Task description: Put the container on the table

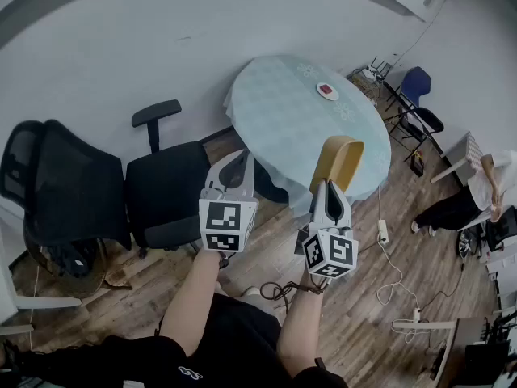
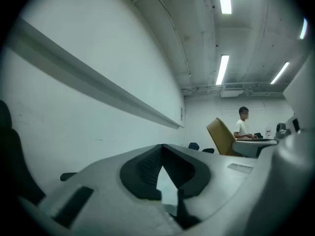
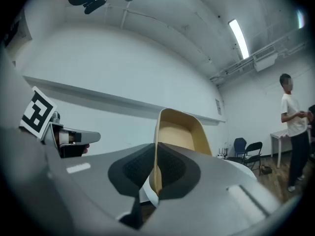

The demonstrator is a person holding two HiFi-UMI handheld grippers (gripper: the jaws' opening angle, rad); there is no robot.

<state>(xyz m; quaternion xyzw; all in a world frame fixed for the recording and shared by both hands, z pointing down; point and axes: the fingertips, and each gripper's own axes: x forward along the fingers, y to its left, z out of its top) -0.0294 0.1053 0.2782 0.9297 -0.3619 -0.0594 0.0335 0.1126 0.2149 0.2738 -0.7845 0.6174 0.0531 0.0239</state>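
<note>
Counter (image 1: 307, 128) at upper centre. Container (image 1: 338, 162) held by one wall in right tongs (image 1: 327, 188); left tongs (image 1: 242, 160) closed, empty. Slip could be caused by edge-only grip.

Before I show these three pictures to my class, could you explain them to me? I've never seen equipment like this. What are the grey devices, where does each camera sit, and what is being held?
There is no robot here: a person holds a two-jaw gripper in each hand. The head view comes from a camera on the person's head, looking down. The other two views come from cameras riding on each gripper, looking along its jaws. The right gripper is clamped on one wall of a tan container, held in the air near the round table. The left gripper is shut with nothing in it. On the table lies a small red-and-white item, too small to identify.
</note>
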